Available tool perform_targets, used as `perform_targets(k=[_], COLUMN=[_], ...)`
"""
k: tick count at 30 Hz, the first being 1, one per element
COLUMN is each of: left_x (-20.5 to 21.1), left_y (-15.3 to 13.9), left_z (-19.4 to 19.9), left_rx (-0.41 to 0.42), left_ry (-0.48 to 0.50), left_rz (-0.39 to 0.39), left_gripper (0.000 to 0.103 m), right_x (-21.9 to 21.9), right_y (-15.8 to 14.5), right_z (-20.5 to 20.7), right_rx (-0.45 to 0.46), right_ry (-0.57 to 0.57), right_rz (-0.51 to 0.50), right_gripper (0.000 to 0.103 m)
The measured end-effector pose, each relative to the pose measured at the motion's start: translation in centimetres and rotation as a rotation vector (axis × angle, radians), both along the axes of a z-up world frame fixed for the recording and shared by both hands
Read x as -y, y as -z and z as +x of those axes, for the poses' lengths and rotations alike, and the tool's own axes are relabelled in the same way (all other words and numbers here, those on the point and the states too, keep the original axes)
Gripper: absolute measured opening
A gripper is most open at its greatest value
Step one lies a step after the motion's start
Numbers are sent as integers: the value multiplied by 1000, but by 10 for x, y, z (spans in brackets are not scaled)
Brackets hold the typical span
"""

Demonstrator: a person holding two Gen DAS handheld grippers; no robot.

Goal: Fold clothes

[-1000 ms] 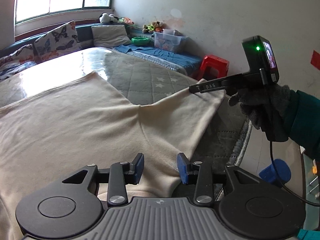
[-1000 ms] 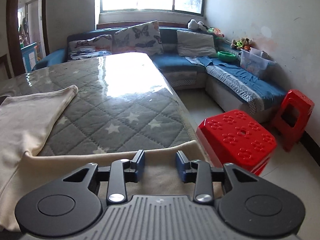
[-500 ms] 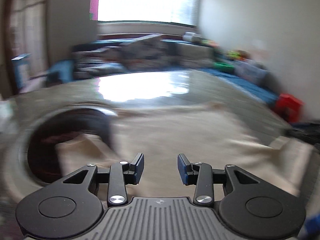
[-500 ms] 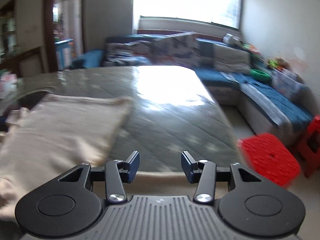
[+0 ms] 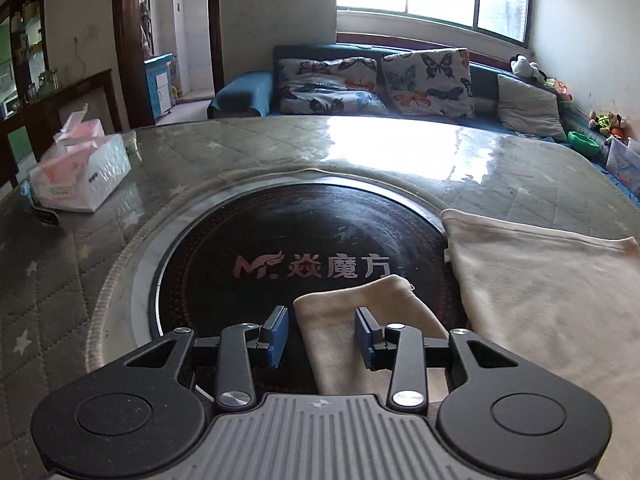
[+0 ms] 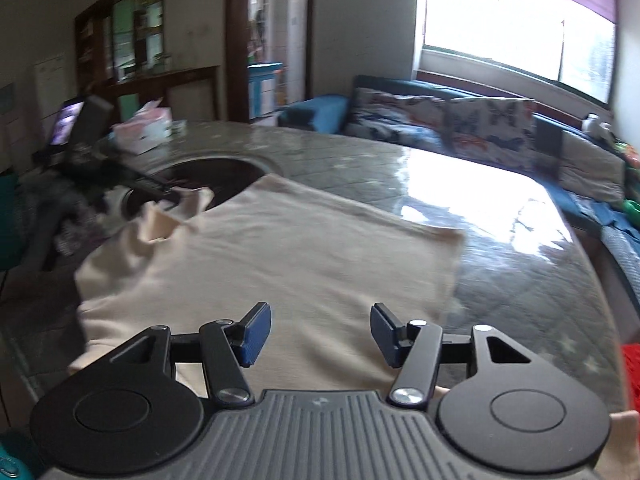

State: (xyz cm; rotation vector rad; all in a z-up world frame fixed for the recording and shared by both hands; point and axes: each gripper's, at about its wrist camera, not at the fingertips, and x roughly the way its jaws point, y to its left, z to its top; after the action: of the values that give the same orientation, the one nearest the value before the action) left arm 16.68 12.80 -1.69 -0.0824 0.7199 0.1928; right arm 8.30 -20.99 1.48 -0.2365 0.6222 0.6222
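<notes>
A cream garment [image 6: 304,256] lies spread on the quilted grey table [image 6: 500,288]. Its body [image 5: 540,280] fills the right of the left wrist view. One sleeve [image 5: 352,312] reaches over the black round cooktop [image 5: 300,236] set into the table. My left gripper [image 5: 322,336] is open, low over that sleeve, whose end lies between the blue pads without being pinched. In the right wrist view the left gripper [image 6: 164,191] shows at the far left beside the bunched sleeve [image 6: 168,220]. My right gripper [image 6: 320,332] stands wide open above the garment's near edge, holding nothing.
A tissue box [image 5: 80,176] stands at the table's left side. Behind the table runs a blue sofa with butterfly cushions [image 5: 428,80]. A red stool [image 6: 632,364] peeks in beyond the table's right edge. A gloved hand [image 6: 68,208] holds the left gripper.
Both cameras have swung left. My left gripper went from the garment's right side to the sleeve over the cooktop. My right gripper left the sleeve edge, opened wider and now hangs over the garment body.
</notes>
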Motion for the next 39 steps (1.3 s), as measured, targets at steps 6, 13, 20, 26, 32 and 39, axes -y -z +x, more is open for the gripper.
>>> perform_targets(k=[6,13,20,26,32,39], left_x=[3,-5,-29,-52,-75,-80], left_y=[3,-3,-22,-36,-37,-39], left_z=[4,-8,-43,-87,-116,-126], left_rx=[7,38,105,148,156,165], left_ry=[20,-38,-157,-279,-348,-355], left_rz=[-9,-12,-13,1,-22,-38], left_gripper=[13,9,9,9,9,9], right_x=[-14,-31,-58,-96,-141,-170], right_y=[5,3,0,-3,10,29], right_z=[-4,-9,-18,-32,-51,-56], right_rx=[-22,-23,-16,-7,-24,-39], right_ry=[-57,-113,-209,-353,-511,-550], right_rz=[-10,-24,-44,-65,-107,-141], right_gripper=[57,57,57,57,54,33])
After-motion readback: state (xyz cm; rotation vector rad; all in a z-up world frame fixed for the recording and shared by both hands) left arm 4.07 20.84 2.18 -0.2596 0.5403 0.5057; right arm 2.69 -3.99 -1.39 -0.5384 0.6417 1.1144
